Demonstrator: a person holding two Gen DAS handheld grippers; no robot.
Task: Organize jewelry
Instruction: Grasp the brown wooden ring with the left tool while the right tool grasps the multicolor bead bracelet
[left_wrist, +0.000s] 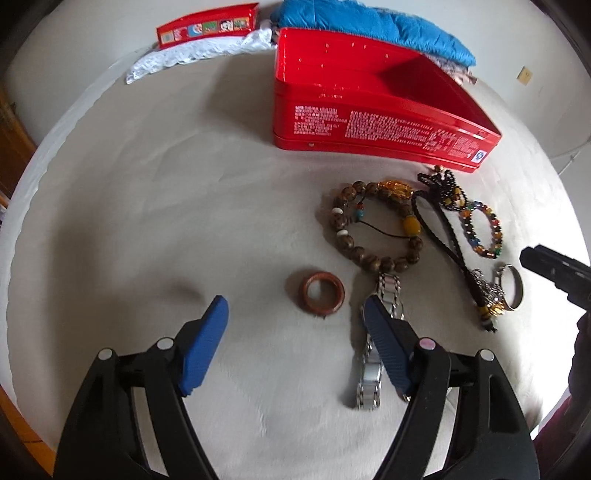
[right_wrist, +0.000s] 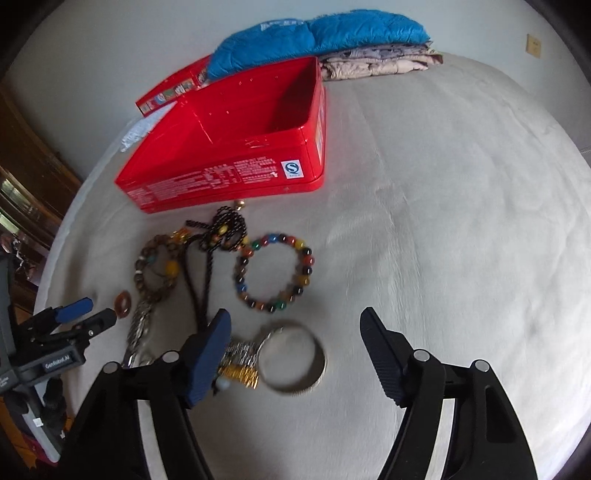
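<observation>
An open red tin (left_wrist: 369, 110) (right_wrist: 236, 155) stands on the cream bed cover with jewelry in front of it. In the left wrist view lie a brown ring (left_wrist: 322, 293), a wooden bead bracelet (left_wrist: 376, 225), a silver link watch band (left_wrist: 373, 354), a black cord necklace (left_wrist: 443, 229), a coloured bead bracelet (left_wrist: 480, 229) and a silver bangle (left_wrist: 511, 290). My left gripper (left_wrist: 295, 306) is open just in front of the brown ring, its right finger over the watch band. My right gripper (right_wrist: 295, 325) is open above the silver bangle (right_wrist: 295, 360), near the coloured bracelet (right_wrist: 275, 271).
The tin's lid (left_wrist: 207, 27) lies behind on white lace (left_wrist: 192, 55). A blue towel (right_wrist: 314, 33) and folded cloth (right_wrist: 376, 61) sit behind the tin. Wooden furniture (right_wrist: 22, 177) stands past the bed's left edge.
</observation>
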